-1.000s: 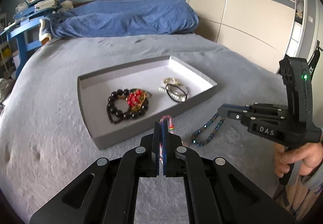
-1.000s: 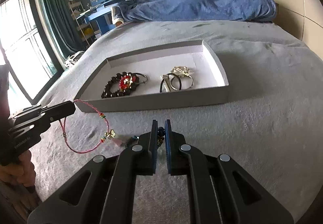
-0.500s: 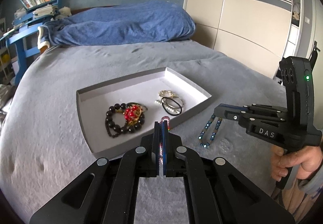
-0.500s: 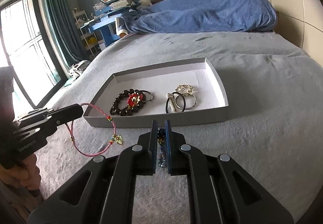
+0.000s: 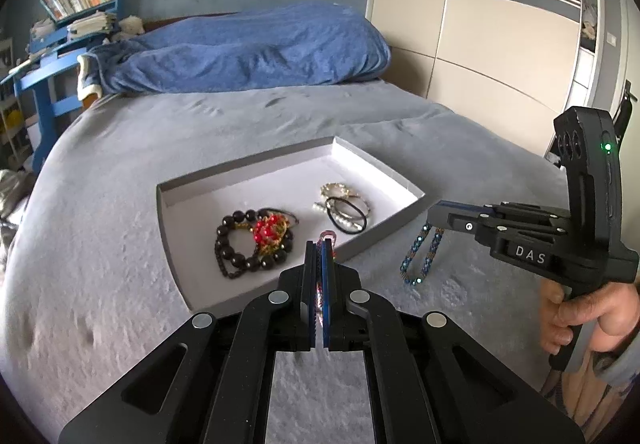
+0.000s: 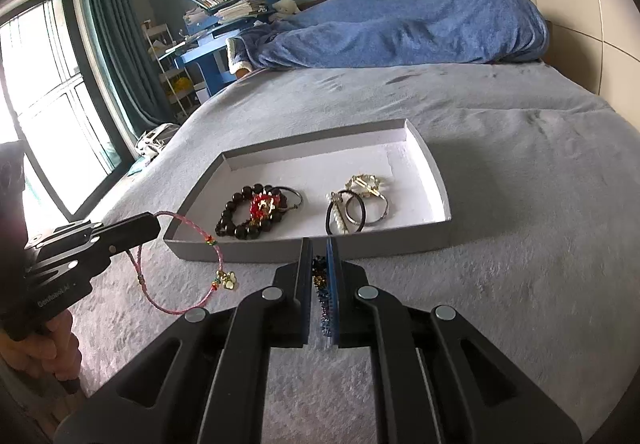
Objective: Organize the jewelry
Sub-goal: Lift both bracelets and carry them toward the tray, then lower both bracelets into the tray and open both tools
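Observation:
A shallow grey tray (image 5: pixel 173 228) (image 6: pixel 439 180) with a white floor lies on the grey bed cover. In it are a black bead bracelet with a red charm (image 5: pixel 240 244) (image 6: pixel 250 210) and several hair ties and gold pieces (image 5: pixel 346 208) (image 6: pixel 360 200). My left gripper (image 5: pixel 320 244) (image 6: pixel 154 224) is shut on a pink cord bracelet (image 6: pixel 176 280), which hangs over the tray's near left corner. My right gripper (image 6: pixel 319 244) (image 5: pixel 434 213) is shut on a blue beaded bracelet (image 5: pixel 420 256) (image 6: pixel 322 296), which dangles above the cover just in front of the tray.
A rolled blue blanket (image 5: pixel 240 52) lies at the bed's head. A cream wardrobe (image 5: pixel 480 44) stands on the right. A blue shelf with books (image 6: pixel 228 0), a curtain (image 6: pixel 108 44) and a window (image 6: pixel 40 104) are on the left. A hand (image 5: pixel 580 316) holds each gripper handle.
The blue bracelet, slanting down to the cover before, now hangs straighter from the right gripper. Both views have tipped up slightly, so the tray sits lower in them. Both grips are unchanged.

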`<state>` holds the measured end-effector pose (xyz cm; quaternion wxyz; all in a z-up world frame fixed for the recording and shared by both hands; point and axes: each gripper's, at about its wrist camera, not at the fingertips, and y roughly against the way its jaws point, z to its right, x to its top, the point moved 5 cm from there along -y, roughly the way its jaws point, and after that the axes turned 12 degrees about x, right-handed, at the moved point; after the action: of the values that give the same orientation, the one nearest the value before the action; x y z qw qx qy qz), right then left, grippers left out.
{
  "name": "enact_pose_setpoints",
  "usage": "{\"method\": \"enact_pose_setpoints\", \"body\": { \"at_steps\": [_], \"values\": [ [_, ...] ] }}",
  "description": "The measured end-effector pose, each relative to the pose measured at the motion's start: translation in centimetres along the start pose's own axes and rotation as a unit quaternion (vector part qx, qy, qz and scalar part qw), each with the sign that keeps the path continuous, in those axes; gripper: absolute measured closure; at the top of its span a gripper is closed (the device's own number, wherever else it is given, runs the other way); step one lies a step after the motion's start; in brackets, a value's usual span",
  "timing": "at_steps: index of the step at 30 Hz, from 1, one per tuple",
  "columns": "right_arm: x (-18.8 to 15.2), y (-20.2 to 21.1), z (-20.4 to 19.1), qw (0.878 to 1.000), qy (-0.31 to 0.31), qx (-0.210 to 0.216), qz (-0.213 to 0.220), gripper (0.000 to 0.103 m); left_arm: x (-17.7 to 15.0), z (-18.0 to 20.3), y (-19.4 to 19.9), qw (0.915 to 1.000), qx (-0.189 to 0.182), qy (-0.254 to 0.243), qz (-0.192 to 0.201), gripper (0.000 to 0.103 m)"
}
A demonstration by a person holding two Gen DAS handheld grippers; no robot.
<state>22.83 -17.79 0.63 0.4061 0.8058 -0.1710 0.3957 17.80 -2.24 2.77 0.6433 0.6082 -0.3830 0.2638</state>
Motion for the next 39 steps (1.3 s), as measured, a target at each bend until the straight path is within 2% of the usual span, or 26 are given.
{"method": "enact_pose_setpoints", "body": {
  "at_steps": [5, 15, 25, 29, 33, 39],
  "values": [
    [1.4, 0.5, 0.0, 1.0, 0.004, 0.006, 0.014, 0.096, 1.9, -0.7, 0.3, 0.9998, 0.001, 0.009, 0.016, 0.101],
    [4.7, 1.1, 1.2, 0.997, -0.032, 0.058, 0.044, 0.096, 5.7, -2.1, -0.2, 0.9989, 0.007, 0.026, 0.04, 0.101],
    [7.5, -1.4, 0.7, 0.998, -0.005, 0.049, 0.04, 0.096, 6.9, -4.6, -3.2, 0.9981, 0.016, 0.052, 0.028, 0.101],
    [7.7, -3.6, 0.2, 0.999, 0.005, 0.046, 0.024, 0.096, 6.4, -4.9, -5.0, 0.9983, 0.021, 0.055, 0.009, 0.101],
    [6.7, -6.9, 0.3, 0.999, 0.005, 0.039, -0.012, 0.096, 5.3, -4.8, -7.0, 0.9982, 0.026, 0.051, -0.014, 0.101],
    [4.4, -9.6, 2.9, 0.998, -0.016, -0.006, -0.061, 0.096, 2.4, -4.6, -10.1, 0.9958, 0.048, 0.036, -0.07, 0.101]
  ]
}}
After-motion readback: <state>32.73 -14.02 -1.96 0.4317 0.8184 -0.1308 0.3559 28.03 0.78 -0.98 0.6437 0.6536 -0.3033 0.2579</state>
